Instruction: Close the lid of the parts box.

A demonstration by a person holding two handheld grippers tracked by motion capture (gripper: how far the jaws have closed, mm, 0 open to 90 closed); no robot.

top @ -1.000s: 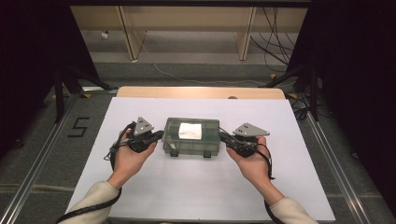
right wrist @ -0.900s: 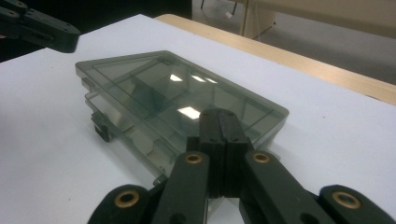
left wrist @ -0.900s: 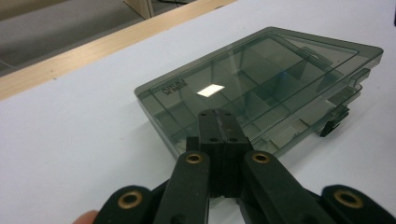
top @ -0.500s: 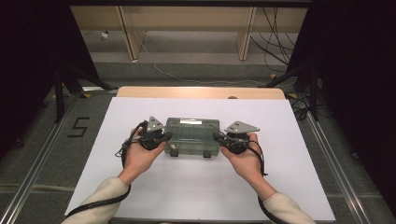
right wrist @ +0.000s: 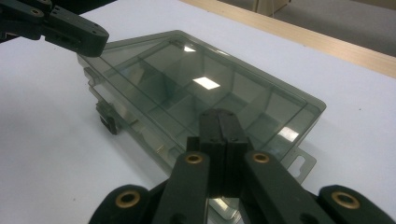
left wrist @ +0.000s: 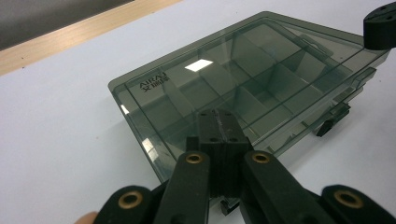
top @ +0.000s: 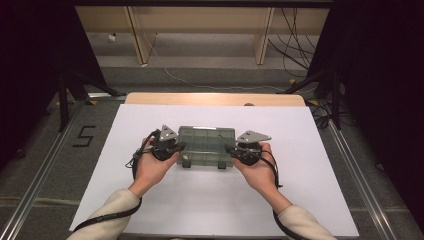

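Note:
A smoky clear compartment box (top: 206, 144) with its lid down lies at the middle of the white table (top: 300, 150). Two dark clasps (top: 186, 162) are on its near edge. My left gripper (top: 176, 147) is shut with nothing held, its tips over the box's left end. My right gripper (top: 232, 148) is shut too, its tips over the right end. In the left gripper view the joined jaws (left wrist: 218, 114) lie over the lid (left wrist: 252, 74); the other gripper's tip (left wrist: 380, 25) shows at top right. In the right gripper view the joined jaws (right wrist: 219, 114) cover the lid (right wrist: 187, 84).
A wooden strip (top: 215, 98) borders the table's far edge, with shelving legs and cables on the floor behind it. A black "5" mark (top: 84, 136) is on the floor at the left. Bare white surface surrounds the box on all sides.
Both hands have moved inward from beside the box, so each gripper's tips now reach over an end of the lid. The box has stayed in place.

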